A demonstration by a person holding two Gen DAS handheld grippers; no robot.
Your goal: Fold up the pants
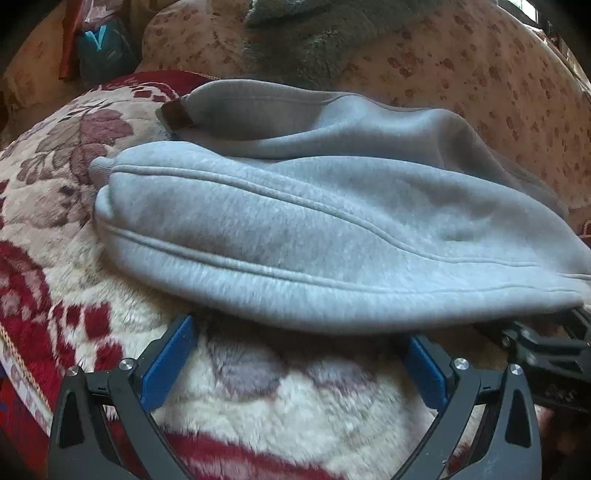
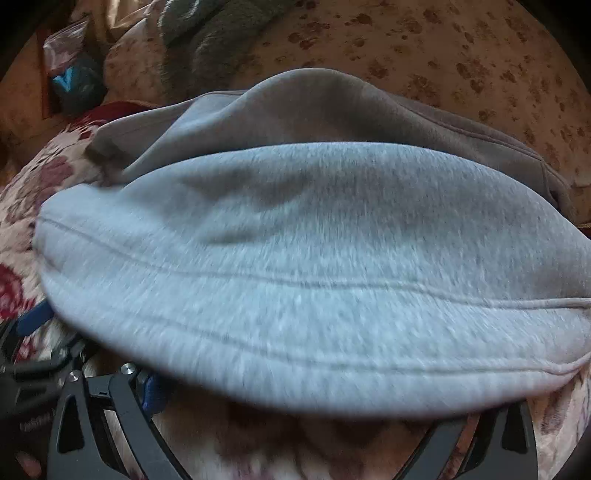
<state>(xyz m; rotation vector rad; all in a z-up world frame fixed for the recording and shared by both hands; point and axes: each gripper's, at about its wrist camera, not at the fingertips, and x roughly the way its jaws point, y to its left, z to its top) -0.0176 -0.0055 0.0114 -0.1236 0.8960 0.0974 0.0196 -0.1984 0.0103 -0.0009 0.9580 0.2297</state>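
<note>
Grey sweatpants (image 1: 314, 229) lie folded on a plush red-and-cream floral blanket (image 1: 74, 192), with a brown label near the far left end. My left gripper (image 1: 299, 332) is open; its blue fingers (image 1: 170, 362) reach just under the near folded edge of the pants. In the right wrist view the pants (image 2: 314, 258) fill the frame and cover my right gripper's (image 2: 295, 398) fingertips. Its arms stand wide apart. A blue finger (image 2: 149, 395) shows under the cloth edge. The left gripper's blue finger (image 2: 35, 317) shows at the far left.
A cream cushion with brown spots (image 1: 461, 74) rises behind the pants. A grey fuzzy cloth (image 1: 314, 33) lies on it. A teal bag (image 1: 99, 48) sits at the back left. The right gripper's black body (image 1: 546, 354) is at the right.
</note>
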